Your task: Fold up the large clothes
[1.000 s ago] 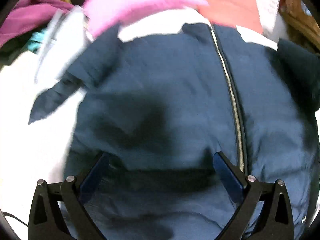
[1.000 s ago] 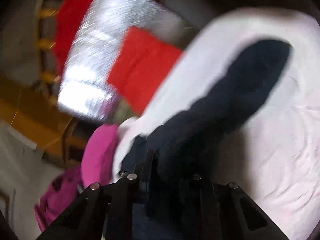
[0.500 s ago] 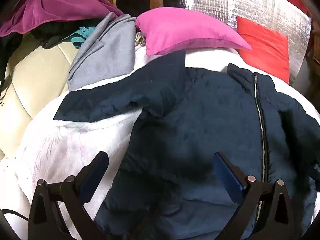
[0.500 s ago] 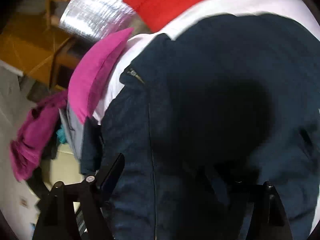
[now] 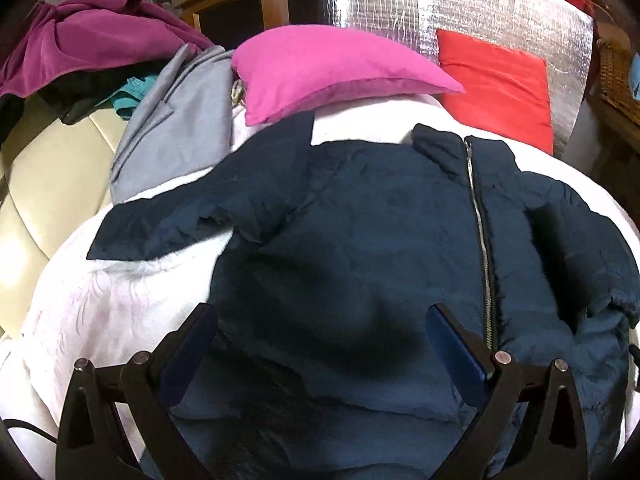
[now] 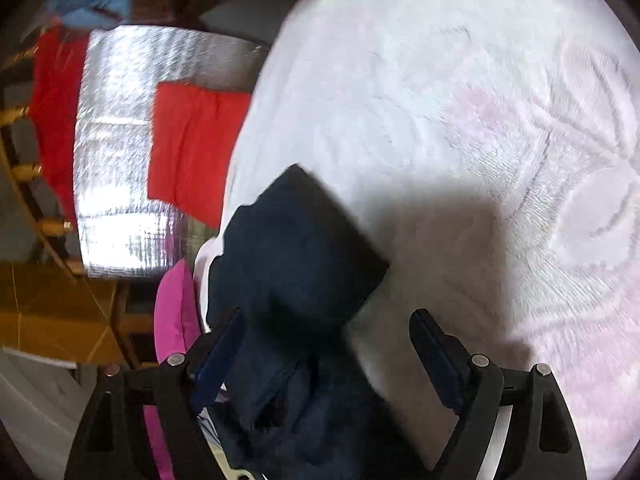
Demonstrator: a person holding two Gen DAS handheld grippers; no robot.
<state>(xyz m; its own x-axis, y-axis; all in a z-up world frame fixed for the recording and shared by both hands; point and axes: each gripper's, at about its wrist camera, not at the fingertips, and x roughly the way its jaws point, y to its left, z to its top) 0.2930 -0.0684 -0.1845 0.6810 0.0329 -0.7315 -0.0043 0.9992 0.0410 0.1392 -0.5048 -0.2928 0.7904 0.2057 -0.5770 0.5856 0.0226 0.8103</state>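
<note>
A navy zip-up jacket [image 5: 360, 240] lies front-up on a white bedspread [image 5: 100, 304], its zipper [image 5: 480, 240] running down right of centre. Its left sleeve [image 5: 168, 228] stretches out to the left. My left gripper [image 5: 320, 316] is open and empty above the jacket's lower body. In the right wrist view the jacket's other sleeve [image 6: 296, 248] lies on the white bedspread [image 6: 480, 120], its cuff pointing away. My right gripper [image 6: 324, 320] is open just above that sleeve, which lies between the fingers nearer the left one, and holds nothing.
A pink pillow [image 5: 332, 68] and a red cushion [image 5: 496, 84] lie at the bed's head against a silver foil panel [image 5: 460, 4]. A grey garment [image 5: 176, 120] and purple clothes [image 5: 88, 44] are piled at the left. A wooden cabinet [image 5: 248, 12] stands behind.
My right gripper let go of the sleeve, opened, and swung over the jacket to the laid-out right sleeve. My left gripper drew back and has held nearly still since.
</note>
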